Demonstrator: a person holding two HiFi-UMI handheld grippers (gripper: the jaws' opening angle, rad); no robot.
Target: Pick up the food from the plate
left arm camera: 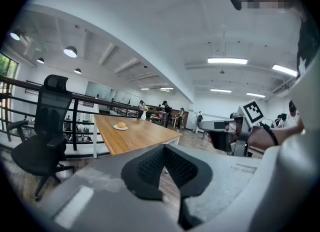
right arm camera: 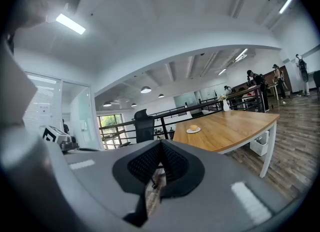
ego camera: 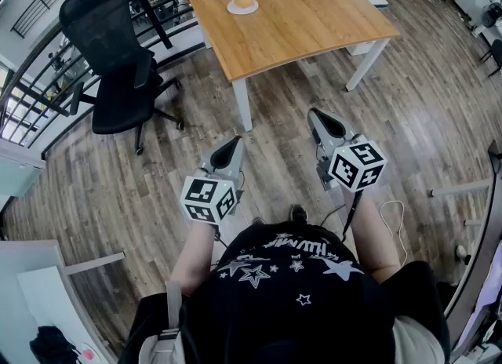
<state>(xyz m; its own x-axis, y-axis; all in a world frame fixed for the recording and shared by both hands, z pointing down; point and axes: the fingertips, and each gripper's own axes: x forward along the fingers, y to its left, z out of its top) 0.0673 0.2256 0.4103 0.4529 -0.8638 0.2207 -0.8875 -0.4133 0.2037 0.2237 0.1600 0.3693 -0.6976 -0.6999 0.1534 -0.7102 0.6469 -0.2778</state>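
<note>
Plank floor [ego camera: 118, 190]; wooden table [ego camera: 314, 25] bears plate [ego camera: 233, 10], bun [ego camera: 244, 1].

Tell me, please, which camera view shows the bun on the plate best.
The head view. It looks down on the bun and shows the whole rim of the white plate on the wooden table. Both gripper views show the bun from a low side angle, smaller and far off, with the plate seen almost edge-on.
</note>
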